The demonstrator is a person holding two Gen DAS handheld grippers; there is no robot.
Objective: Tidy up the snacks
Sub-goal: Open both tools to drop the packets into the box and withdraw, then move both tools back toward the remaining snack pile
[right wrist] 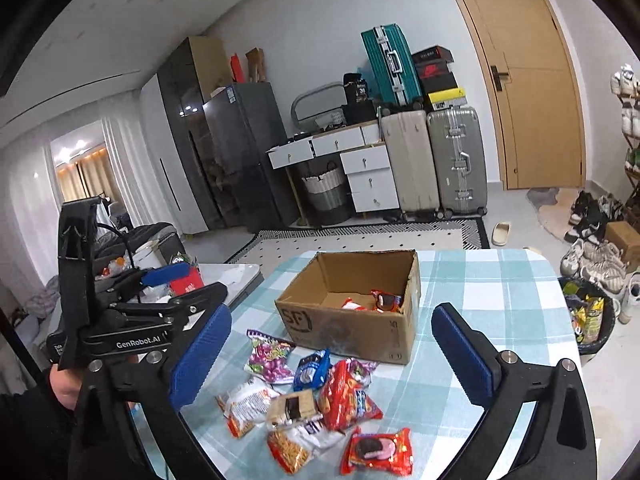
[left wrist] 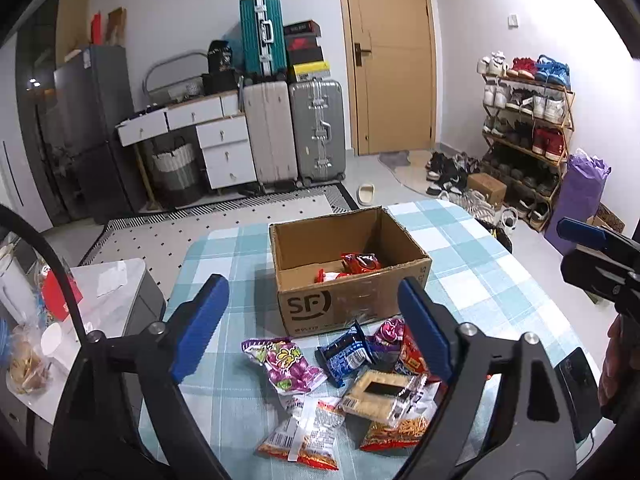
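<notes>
1. Left gripper (left wrist: 316, 328) and right gripper (right wrist: 332, 354) both spread wide, holding nothing.
2. Snack packets (right wrist: 316, 404) lie loose on the checked table (right wrist: 480, 300), just before the cardboard box (right wrist: 352, 320).

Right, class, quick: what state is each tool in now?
Left tool: open, holding nothing.
Right tool: open, holding nothing.

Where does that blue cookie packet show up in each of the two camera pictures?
Left wrist view: blue cookie packet lies low centre, just before the cardboard box.
Right wrist view: blue cookie packet lies centre, below the box's front left corner.
Shared landmark: the cardboard box.
</notes>
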